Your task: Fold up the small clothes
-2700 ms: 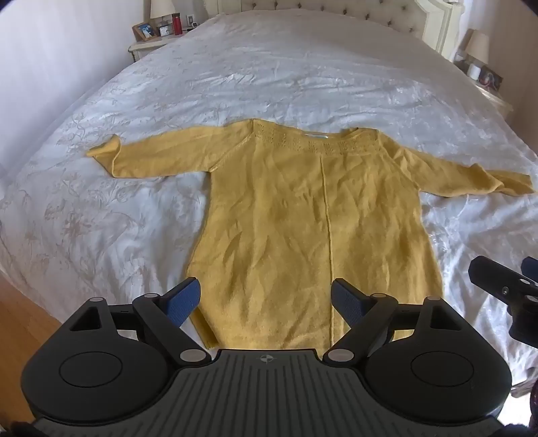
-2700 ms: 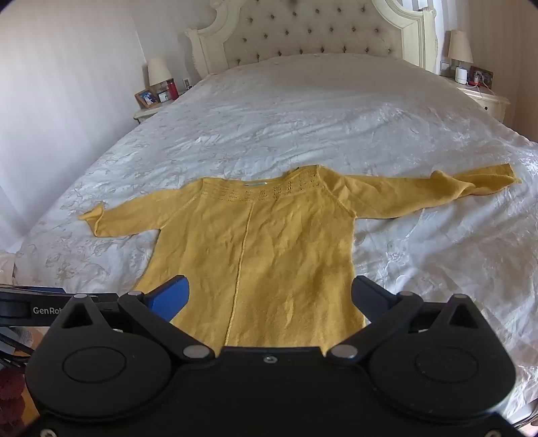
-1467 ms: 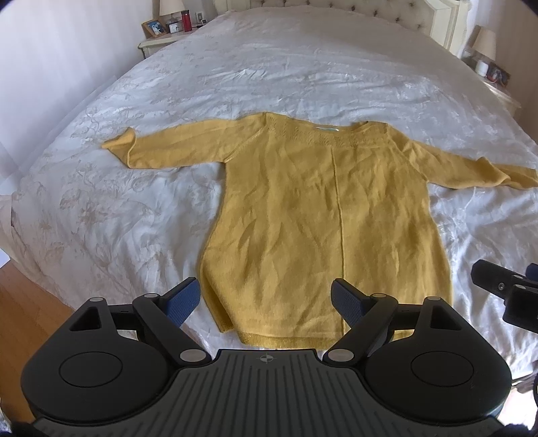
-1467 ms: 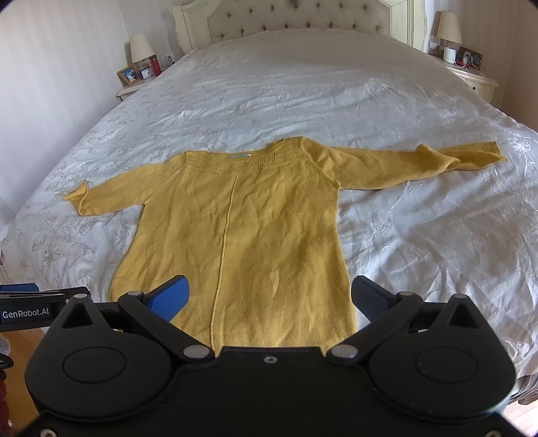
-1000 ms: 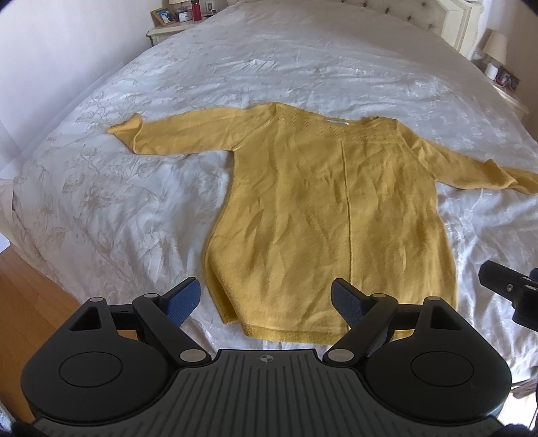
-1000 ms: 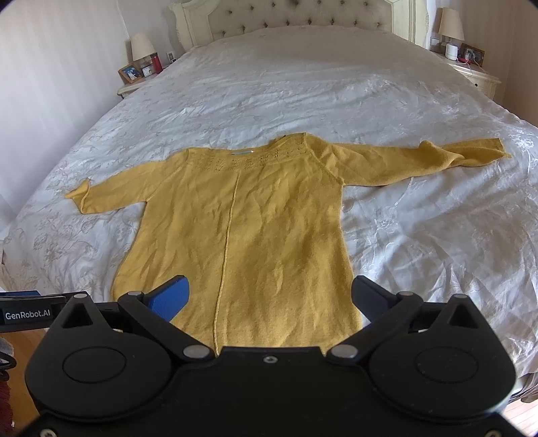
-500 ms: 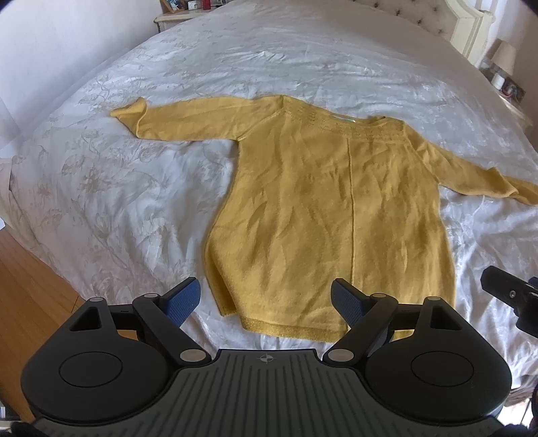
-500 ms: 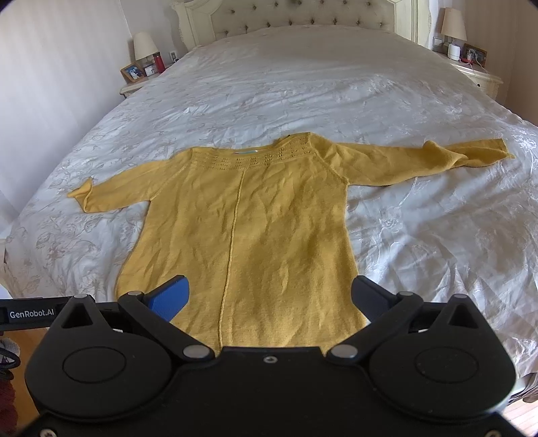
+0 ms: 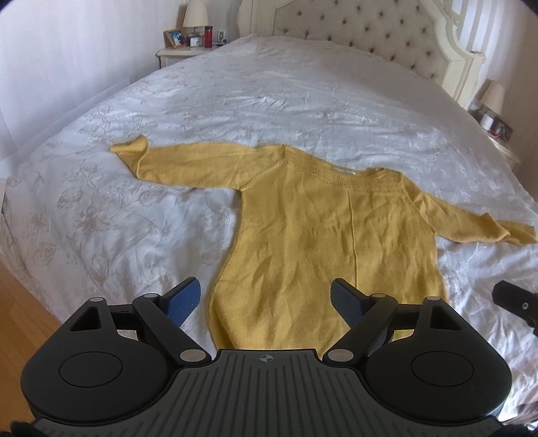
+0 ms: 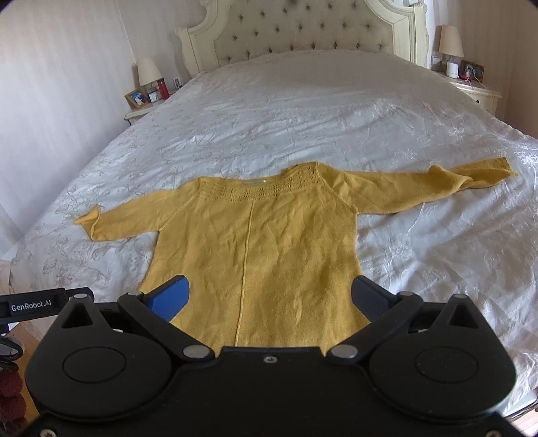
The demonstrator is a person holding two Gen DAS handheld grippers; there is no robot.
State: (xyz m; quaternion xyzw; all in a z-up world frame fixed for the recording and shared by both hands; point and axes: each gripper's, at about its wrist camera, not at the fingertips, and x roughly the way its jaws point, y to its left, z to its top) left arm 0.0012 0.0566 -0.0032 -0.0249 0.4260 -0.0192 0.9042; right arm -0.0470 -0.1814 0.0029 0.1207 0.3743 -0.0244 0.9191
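Observation:
A yellow knit sweater [image 9: 322, 235] lies flat on the white bed, both sleeves spread out, neckline toward the headboard. It also shows in the right wrist view [image 10: 255, 245]. My left gripper [image 9: 265, 297] is open and empty, hovering above the sweater's lower left hem. My right gripper [image 10: 269, 295] is open and empty above the lower hem; part of it shows at the right edge of the left wrist view [image 9: 517, 302]. The hem itself is hidden behind both gripper bodies.
The white embroidered bedspread [image 9: 101, 218] covers a large bed with a tufted headboard [image 10: 302, 27]. Nightstands with lamps stand at the left [image 10: 144, 104] and right [image 10: 470, 87]. Wooden floor [image 9: 20, 309] lies past the bed's left edge.
Both grippers have tilted up and moved left along the foot of the bed, so the headboard is in view. The sweater has not moved. Both grippers stay open.

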